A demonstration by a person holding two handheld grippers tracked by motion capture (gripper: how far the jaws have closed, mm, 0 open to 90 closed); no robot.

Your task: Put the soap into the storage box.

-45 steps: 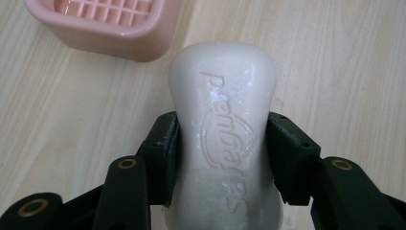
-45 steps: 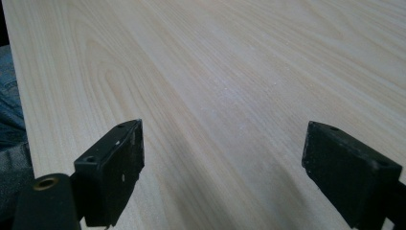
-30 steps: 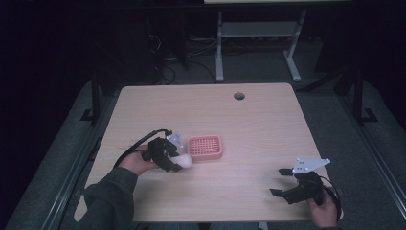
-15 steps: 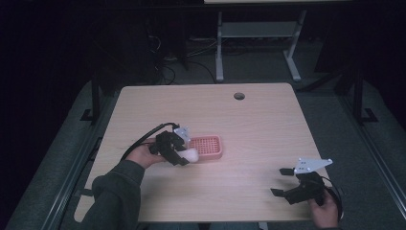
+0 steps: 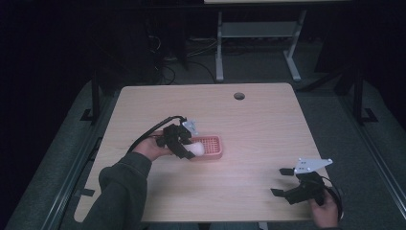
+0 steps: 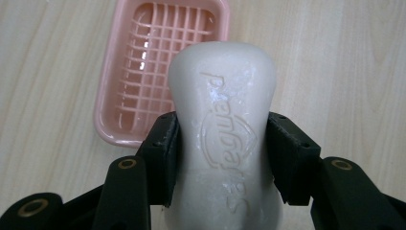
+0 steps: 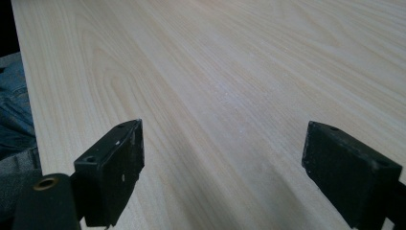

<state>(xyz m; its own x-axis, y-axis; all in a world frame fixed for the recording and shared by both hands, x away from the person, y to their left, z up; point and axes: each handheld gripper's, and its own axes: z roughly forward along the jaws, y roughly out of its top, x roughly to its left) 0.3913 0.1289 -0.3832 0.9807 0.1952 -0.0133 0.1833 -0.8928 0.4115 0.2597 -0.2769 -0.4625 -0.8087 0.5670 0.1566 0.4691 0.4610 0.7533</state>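
Note:
A white bar of soap (image 6: 222, 139) with raised lettering is clamped between both black pads of my left gripper (image 6: 222, 158). In the high view that left gripper (image 5: 184, 148) holds the soap (image 5: 196, 149) just above the left end of a pink soap dish (image 5: 210, 146) with a grid floor. In the left gripper view the dish (image 6: 143, 72) lies beyond and to the left of the soap. My right gripper (image 5: 282, 184) rests near the table's front right corner, its jaws wide apart over bare wood (image 7: 220, 158).
The light wooden table (image 5: 258, 129) has a round cable hole (image 5: 239, 96) near its far edge. Beyond the table stands a white desk frame (image 5: 258, 33) on a dark floor. A blue cloth (image 7: 14, 110) shows past the table edge in the right gripper view.
My left gripper has carried the soap to the right and slightly up, from beside the dish's left end to over it. The right gripper has not moved.

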